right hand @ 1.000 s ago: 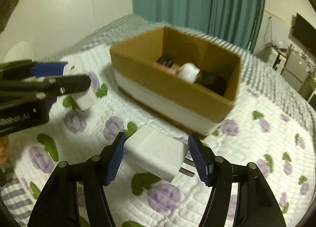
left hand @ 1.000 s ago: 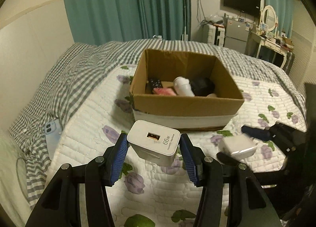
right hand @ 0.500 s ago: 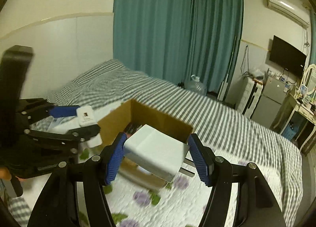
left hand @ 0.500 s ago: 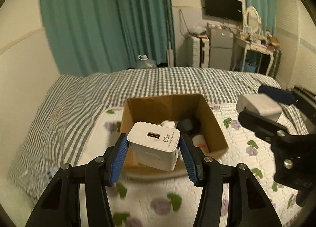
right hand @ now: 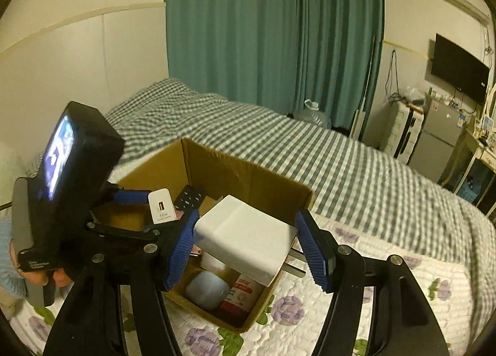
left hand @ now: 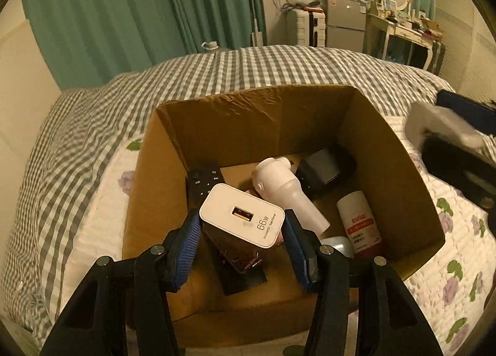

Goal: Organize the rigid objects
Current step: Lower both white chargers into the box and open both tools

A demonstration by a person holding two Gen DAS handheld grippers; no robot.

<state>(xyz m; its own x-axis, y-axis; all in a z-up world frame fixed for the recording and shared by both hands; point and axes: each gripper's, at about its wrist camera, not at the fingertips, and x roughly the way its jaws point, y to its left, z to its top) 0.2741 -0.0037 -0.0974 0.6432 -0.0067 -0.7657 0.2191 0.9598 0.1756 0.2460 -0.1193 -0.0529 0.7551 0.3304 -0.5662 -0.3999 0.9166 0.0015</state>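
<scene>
Two white chargers, 66W charger [left hand: 241, 220] and plain charger [right hand: 246, 237], above open cardboard box [left hand: 403, 170].

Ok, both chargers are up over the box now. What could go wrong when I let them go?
1. The box is already crowded: the 66W charger in the left gripper hangs over the white bottle and remote, so it may bounce or sit proud.
2. The right gripper holds its white charger near the box's edge; its prongs point outward, so it could tip onto the quilt.
</scene>
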